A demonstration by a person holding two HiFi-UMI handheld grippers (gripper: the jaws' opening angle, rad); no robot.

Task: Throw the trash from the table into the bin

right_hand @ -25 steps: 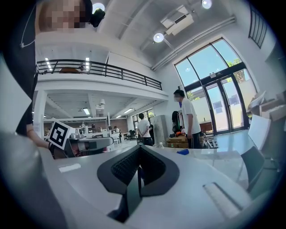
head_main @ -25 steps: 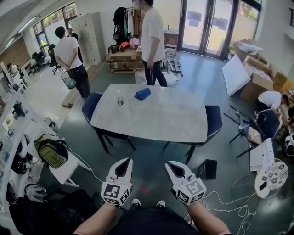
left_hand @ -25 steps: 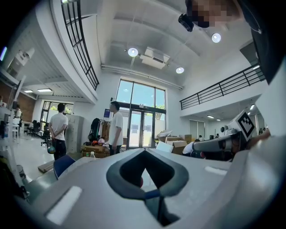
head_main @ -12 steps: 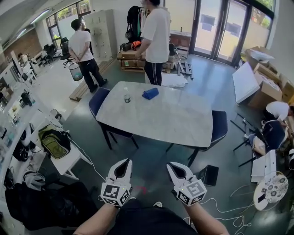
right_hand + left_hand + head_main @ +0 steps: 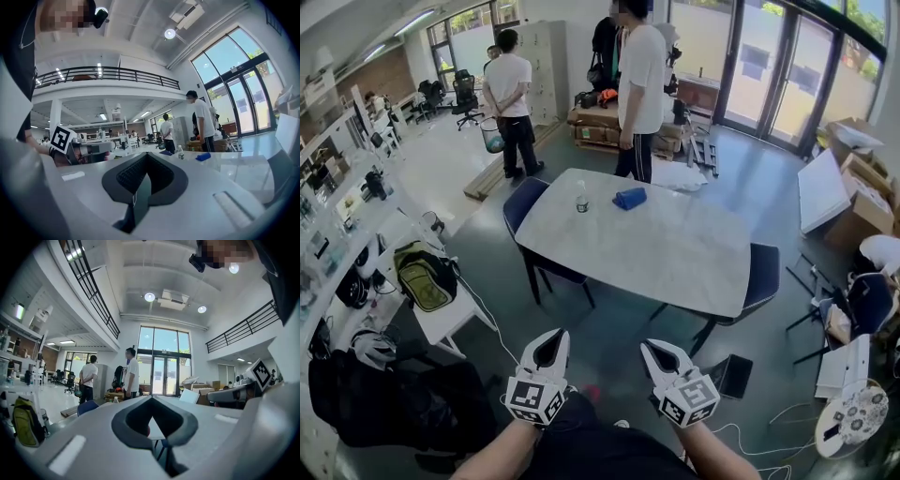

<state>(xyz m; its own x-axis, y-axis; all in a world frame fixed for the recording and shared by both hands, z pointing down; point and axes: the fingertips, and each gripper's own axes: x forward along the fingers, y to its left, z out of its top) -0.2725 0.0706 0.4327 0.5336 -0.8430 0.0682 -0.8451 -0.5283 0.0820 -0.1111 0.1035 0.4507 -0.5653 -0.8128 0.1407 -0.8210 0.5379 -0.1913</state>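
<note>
The left gripper (image 5: 551, 337) has its two jaws pressed together at the tips, and nothing is between them; its own view shows the same (image 5: 151, 399). The right gripper (image 5: 660, 347) is closed the same way and also holds nothing (image 5: 146, 154). Both are held low in front of the person's body, side by side, and touch nothing. The trash is well away from them, on the far end of the white table (image 5: 675, 253): a small clear bottle (image 5: 581, 201) stands upright there, and a rolled blue cloth (image 5: 629, 198) lies near it. The right gripper view shows these two again, the bottle (image 5: 180, 152) and the blue cloth (image 5: 203, 156). A person in a white shirt (image 5: 642, 84) stands at the far side of the table. A second person (image 5: 511, 89) stands further back on the left, with a mesh basket (image 5: 493, 141) beside them. A second ago the table was in the middle of the head view; now it sits more to the right. The green backpack (image 5: 425, 278) on the left has also moved more to the right. The grippers have stayed closed and low the whole time.
</note>
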